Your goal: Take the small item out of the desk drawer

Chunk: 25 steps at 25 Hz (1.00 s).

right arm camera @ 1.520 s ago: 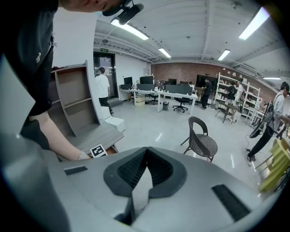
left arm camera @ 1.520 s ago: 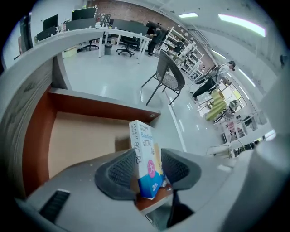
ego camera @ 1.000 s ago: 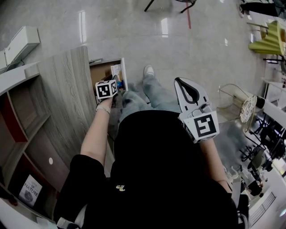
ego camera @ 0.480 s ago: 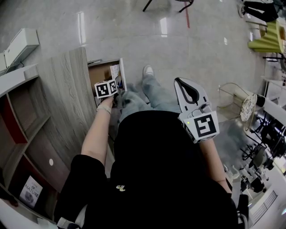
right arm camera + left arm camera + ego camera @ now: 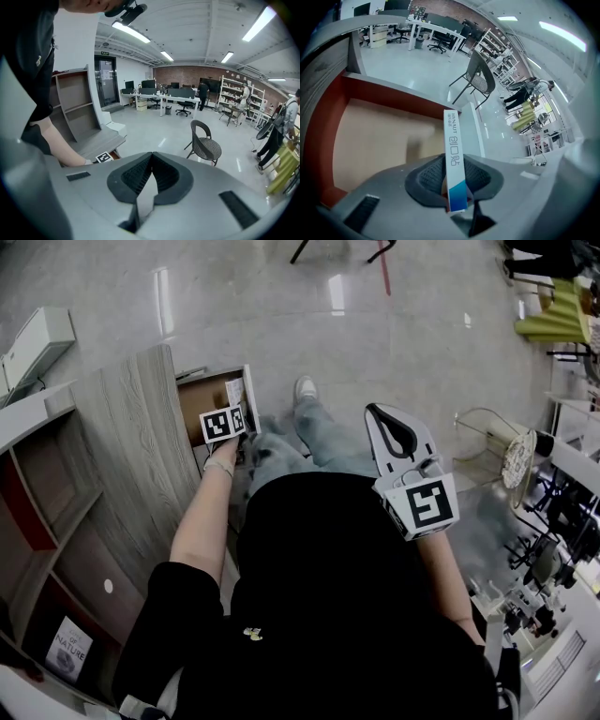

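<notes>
The desk drawer (image 5: 199, 392) stands pulled open beside the wooden desk; its pale bottom (image 5: 375, 140) and red-brown wall (image 5: 393, 91) fill the left gripper view. My left gripper (image 5: 231, 420) hangs over the drawer, pointing steeply down. Its jaws have just been closing and are shut on a narrow white box with a blue end (image 5: 454, 159), which stands upright between the pads (image 5: 429, 177). My right gripper (image 5: 397, 432) is held in front of the person's body, away from the drawer. Its jaws (image 5: 151, 157) are shut with nothing in them.
A grey wood desk top (image 5: 141, 437) and open shelves (image 5: 47, 521) lie to the left. The person's legs and a shoe (image 5: 306, 390) stand on the shiny floor right of the drawer. A mesh chair (image 5: 480, 79) stands beyond the drawer.
The left gripper has sunk slightly over the open drawer. The right gripper has kept still.
</notes>
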Each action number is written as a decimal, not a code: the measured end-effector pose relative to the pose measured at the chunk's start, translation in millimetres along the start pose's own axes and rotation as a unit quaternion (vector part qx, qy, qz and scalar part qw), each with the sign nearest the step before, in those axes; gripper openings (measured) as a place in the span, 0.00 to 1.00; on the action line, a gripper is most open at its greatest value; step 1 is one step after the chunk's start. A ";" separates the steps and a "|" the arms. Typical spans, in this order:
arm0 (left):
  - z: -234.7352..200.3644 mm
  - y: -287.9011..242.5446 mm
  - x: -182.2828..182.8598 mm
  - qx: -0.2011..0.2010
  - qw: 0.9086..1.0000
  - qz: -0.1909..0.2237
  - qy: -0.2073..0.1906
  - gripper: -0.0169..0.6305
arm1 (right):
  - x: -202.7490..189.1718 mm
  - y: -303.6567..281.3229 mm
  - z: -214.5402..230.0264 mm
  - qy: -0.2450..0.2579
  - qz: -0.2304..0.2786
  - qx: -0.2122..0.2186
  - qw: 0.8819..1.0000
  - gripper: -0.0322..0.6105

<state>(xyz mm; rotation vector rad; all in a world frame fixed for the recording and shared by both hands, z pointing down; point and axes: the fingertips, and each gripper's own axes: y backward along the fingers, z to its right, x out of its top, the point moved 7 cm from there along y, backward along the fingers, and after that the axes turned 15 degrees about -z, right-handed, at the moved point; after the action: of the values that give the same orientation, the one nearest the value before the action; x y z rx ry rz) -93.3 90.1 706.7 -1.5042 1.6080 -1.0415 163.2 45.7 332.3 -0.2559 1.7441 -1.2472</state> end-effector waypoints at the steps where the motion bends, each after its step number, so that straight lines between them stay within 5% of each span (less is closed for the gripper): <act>1: -0.9 1.2 -0.1 0.002 1.000 -0.002 0.001 0.18 | -0.4 0.1 0.6 -0.001 -0.001 0.000 1.000 0.04; 11: 10.9 51.2 10.4 0.039 0.999 0.002 -0.031 0.17 | 14.0 -1.6 2.8 0.003 0.030 0.024 0.999 0.05; 25: 84.5 206.8 43.3 0.070 0.983 0.138 -0.102 0.17 | 81.9 -1.0 6.0 0.047 0.116 0.090 0.988 0.05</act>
<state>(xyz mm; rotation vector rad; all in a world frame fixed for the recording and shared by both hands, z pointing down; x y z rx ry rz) -112.8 40.2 485.6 -1.2109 1.5134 -0.8011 123.9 -10.0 286.6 0.1113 1.6722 -1.2514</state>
